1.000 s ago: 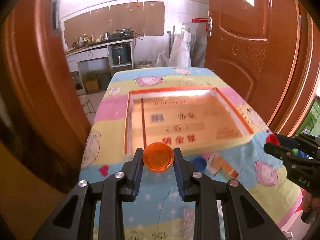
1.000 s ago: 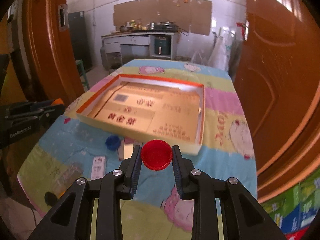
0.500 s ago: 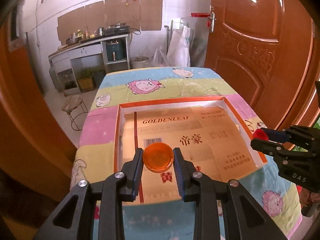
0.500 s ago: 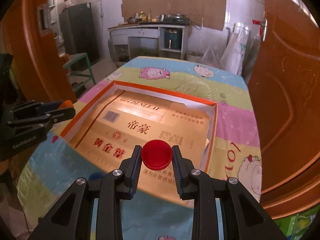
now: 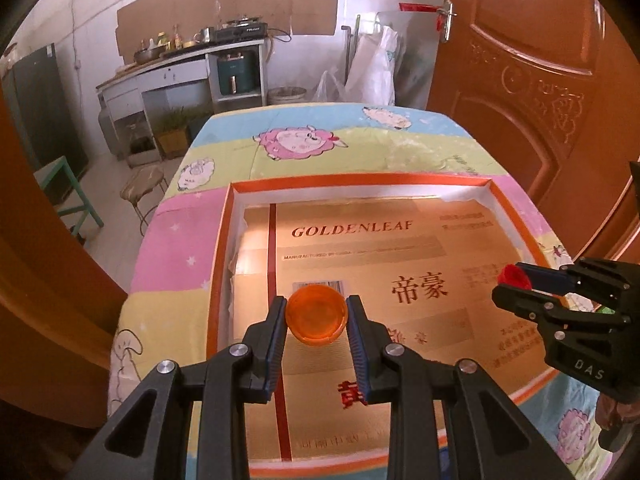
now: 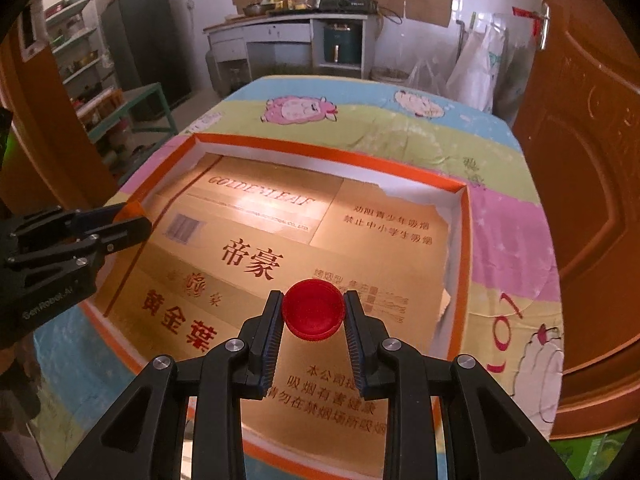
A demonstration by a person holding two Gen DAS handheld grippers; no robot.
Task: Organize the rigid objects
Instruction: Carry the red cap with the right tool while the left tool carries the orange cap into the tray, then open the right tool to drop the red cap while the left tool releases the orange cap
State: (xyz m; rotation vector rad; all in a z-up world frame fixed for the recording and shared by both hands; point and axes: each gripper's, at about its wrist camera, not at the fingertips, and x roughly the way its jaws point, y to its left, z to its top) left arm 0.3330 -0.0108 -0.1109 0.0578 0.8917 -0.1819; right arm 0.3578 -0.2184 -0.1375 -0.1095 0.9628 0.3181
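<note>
"GOLDENLEAF" and "帝豪" on gold box liner (image 5: 400,264); "DAS" on right tool (image 5: 516,286)

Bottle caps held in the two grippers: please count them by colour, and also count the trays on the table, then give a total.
Orange round plastic bottle cap, clamped in the left gripper: 1
Red round ribbed plastic bottle cap, clamped in the right gripper: 1
Shallow orange-rimmed cardboard tray lined with gold printed card: 1
Total: 3

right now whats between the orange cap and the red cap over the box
Nothing: between the orange cap in the left gripper and the red cap in the right gripper, the left wrist view shows only the box's bare gold printed floor.
</note>
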